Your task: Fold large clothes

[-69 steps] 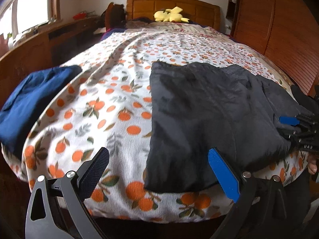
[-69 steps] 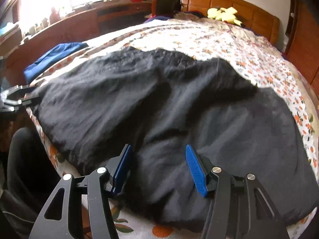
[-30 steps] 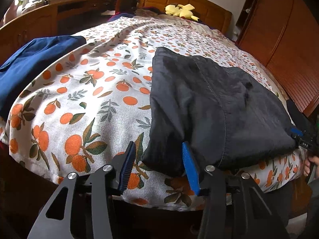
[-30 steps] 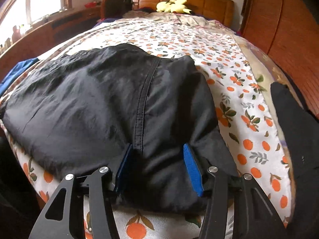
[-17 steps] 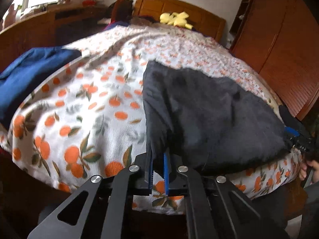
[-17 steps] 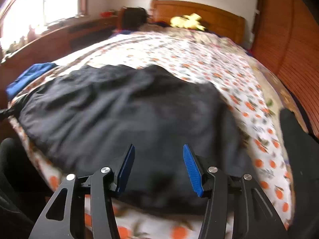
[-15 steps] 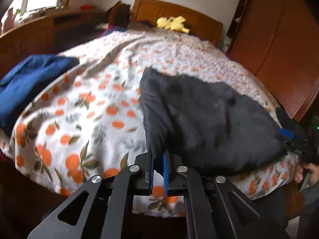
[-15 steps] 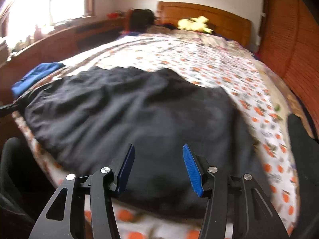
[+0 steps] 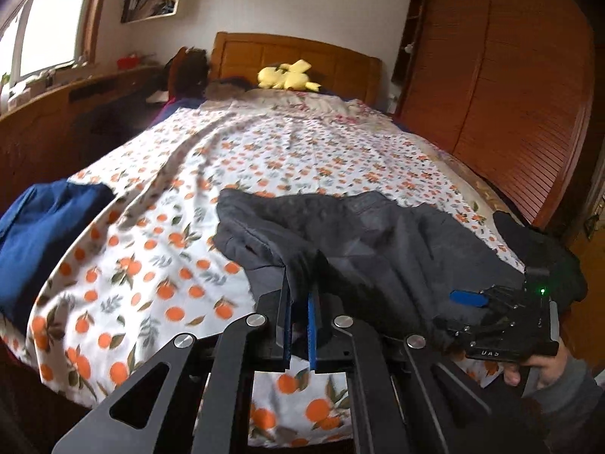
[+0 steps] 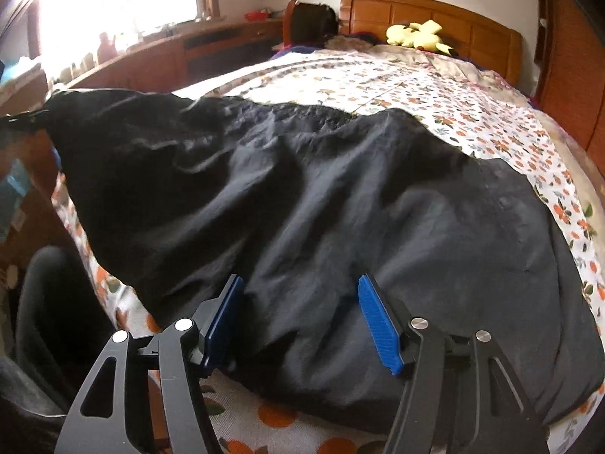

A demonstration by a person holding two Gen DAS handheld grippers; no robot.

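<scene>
A large black garment [image 9: 378, 242] lies across the near end of a bed with an orange-print sheet [image 9: 159, 249]. My left gripper [image 9: 298, 295] is shut on the garment's near left corner and holds it up off the sheet, so the cloth tents toward the pads. In the right wrist view the garment [image 10: 321, 196] fills the middle. My right gripper [image 10: 300, 283] hovers over its near hem with jaws opening; cloth lies below them and the pads do not press it. The right gripper [image 9: 491, 302] also shows at the garment's right end, held by a hand [image 9: 537, 370].
A folded blue garment [image 9: 41, 242] lies at the bed's left edge. Another dark cloth [image 9: 537, 249] sits at the right edge. A yellow plush toy [image 9: 287, 75] rests by the wooden headboard [image 9: 295, 53]. A wooden wardrobe [image 9: 510, 94] stands right, a wooden counter [image 10: 159, 60] left.
My left gripper closed on the garment's near left corner and rose with it. My right gripper slid left along the near hem, and its jaws spread wider.
</scene>
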